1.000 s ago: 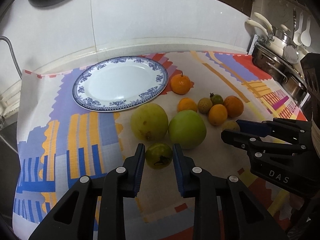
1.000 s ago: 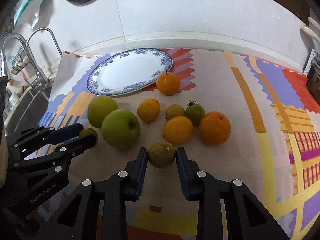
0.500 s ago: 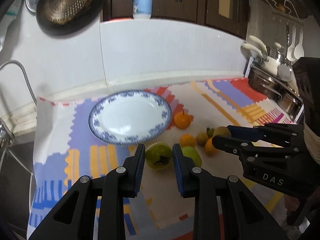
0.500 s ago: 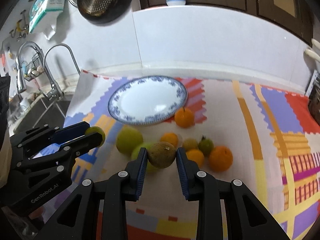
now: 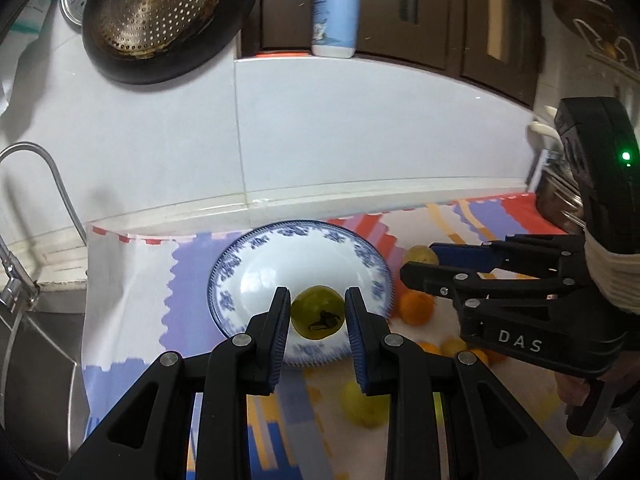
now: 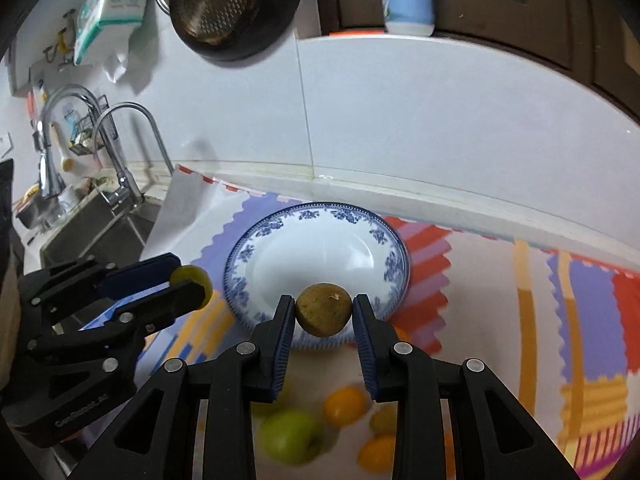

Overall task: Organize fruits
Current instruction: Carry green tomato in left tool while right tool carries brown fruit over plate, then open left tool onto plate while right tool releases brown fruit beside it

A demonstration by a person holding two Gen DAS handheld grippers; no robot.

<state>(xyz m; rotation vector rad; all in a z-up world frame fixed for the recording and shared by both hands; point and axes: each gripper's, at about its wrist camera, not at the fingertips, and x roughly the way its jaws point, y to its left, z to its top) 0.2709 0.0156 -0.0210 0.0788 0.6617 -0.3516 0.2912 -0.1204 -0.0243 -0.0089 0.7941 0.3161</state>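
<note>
Fruits are airborne in both grippers. From the left wrist, the left gripper [image 5: 318, 316] clamps a small green fruit [image 5: 317, 312] above the blue-rimmed plate [image 5: 232, 276]; round and smooth, it could roll off once released. From the right wrist, the right gripper [image 6: 324, 316] pinches a brown fruit [image 6: 324, 309] over the same plate; converging, the two could collide. Other fruit stays on the worktop's cloth [image 6: 580, 320].

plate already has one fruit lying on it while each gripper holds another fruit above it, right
Not quite: the plate is bare in the right wrist view. The rest holds: the left gripper grips a green fruit and the right gripper a brown fruit.
</note>
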